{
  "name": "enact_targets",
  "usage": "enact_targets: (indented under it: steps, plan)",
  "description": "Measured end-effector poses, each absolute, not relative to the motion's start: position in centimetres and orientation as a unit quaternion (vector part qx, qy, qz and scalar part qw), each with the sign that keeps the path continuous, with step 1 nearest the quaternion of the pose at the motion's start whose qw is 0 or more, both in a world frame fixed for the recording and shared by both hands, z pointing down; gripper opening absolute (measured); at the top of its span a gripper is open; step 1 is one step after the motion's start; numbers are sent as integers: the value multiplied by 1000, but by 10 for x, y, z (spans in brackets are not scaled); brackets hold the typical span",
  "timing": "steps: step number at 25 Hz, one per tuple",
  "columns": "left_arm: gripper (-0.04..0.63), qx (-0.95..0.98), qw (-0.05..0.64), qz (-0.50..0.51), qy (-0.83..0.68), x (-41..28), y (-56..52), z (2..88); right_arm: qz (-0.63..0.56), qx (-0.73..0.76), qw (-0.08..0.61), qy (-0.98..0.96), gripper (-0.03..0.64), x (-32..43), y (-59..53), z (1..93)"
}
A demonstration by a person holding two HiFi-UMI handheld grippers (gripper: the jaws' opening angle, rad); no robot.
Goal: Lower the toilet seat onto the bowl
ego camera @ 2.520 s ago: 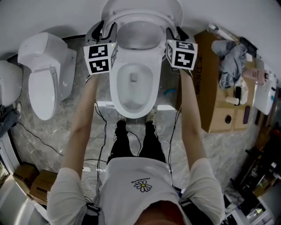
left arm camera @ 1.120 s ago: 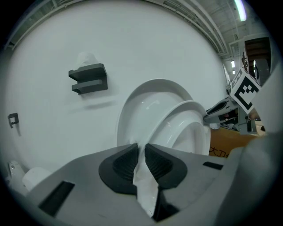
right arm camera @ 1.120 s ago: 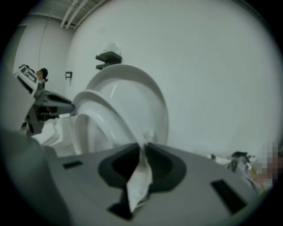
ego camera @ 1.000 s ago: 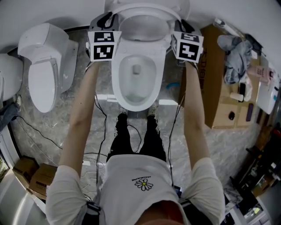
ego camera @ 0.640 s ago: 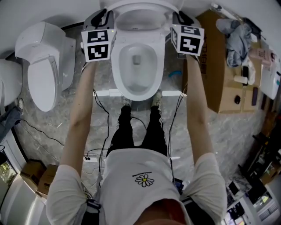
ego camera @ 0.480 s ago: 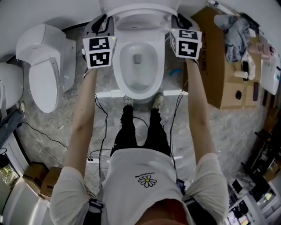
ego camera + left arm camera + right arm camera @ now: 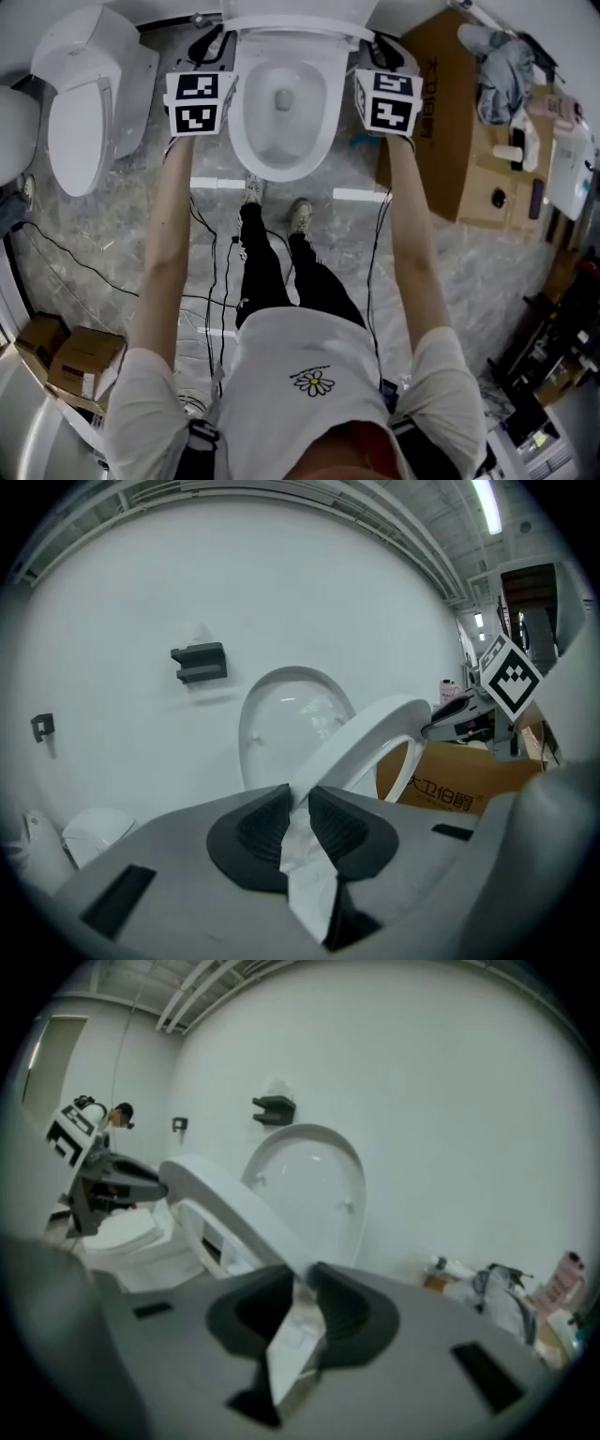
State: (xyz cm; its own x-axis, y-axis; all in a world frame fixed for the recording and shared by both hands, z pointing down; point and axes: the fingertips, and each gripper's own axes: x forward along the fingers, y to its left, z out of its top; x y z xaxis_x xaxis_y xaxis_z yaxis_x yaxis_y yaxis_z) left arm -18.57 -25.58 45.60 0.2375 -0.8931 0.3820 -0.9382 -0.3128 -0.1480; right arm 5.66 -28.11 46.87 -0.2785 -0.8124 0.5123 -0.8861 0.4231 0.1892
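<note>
Now the person stands in front of the toilet bowl and holds tongs out on each side of it. The left tongs have the left edge of the toilet seat between their dark pads. The pads touch the seat while the jaws are opening. The right tongs have the right edge of the seat between their pads as well, and their jaws are opening too. The seat is tilted, partway between the upright lid and the bowl. Another white toilet stands to the left on the floor. A brown cardboard box stands to the right.
</note>
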Motion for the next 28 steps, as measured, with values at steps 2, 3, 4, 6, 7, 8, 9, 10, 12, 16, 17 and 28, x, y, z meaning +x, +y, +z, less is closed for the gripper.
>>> enact_targets:
  steps: [2, 3, 4, 6, 7, 8, 9, 10, 12, 16, 17, 28]
  plan:
    - [81, 779, 60, 204, -589, -186, -240, 464, 64, 523, 282, -802, 94, 56, -264, 475]
    - [81, 777, 60, 207, -591, -187, -232, 468, 64, 518, 285, -804, 95, 55, -255, 478]
    - [81, 776, 60, 211, -592, -187, -223, 471, 64, 512, 288, -806, 97, 54, -247, 481]
    - [81, 778, 64, 222, -584, -184, -205, 478, 62, 505, 294, -809, 98, 55, -231, 489]
    - [82, 781, 66, 229, -577, -182, -199, 481, 61, 504, 297, -809, 98, 57, -224, 492]
    - [82, 783, 67, 237, -571, -180, -195, 484, 60, 502, 299, -809, 98, 58, -219, 496]
    - [81, 783, 67, 245, -568, -179, -190, 488, 61, 501, 300, -809, 100, 59, -215, 498]
    - [81, 781, 69, 251, -567, -179, -186, 491, 61, 499, 301, -810, 101, 59, -211, 501]
    - [81, 776, 73, 257, -571, -181, -178, 497, 62, 495, 303, -812, 103, 58, -203, 506]
    - [81, 774, 77, 262, -572, -179, -163, 507, 69, 486, 306, -815, 109, 60, -189, 516]
    - [81, 775, 77, 263, -570, -178, -160, 509, 71, 486, 307, -816, 110, 60, -186, 518]
    - [91, 792, 69, 301, -526, -176, -128, 534, 85, 457, 329, -822, 123, 60, -153, 542]
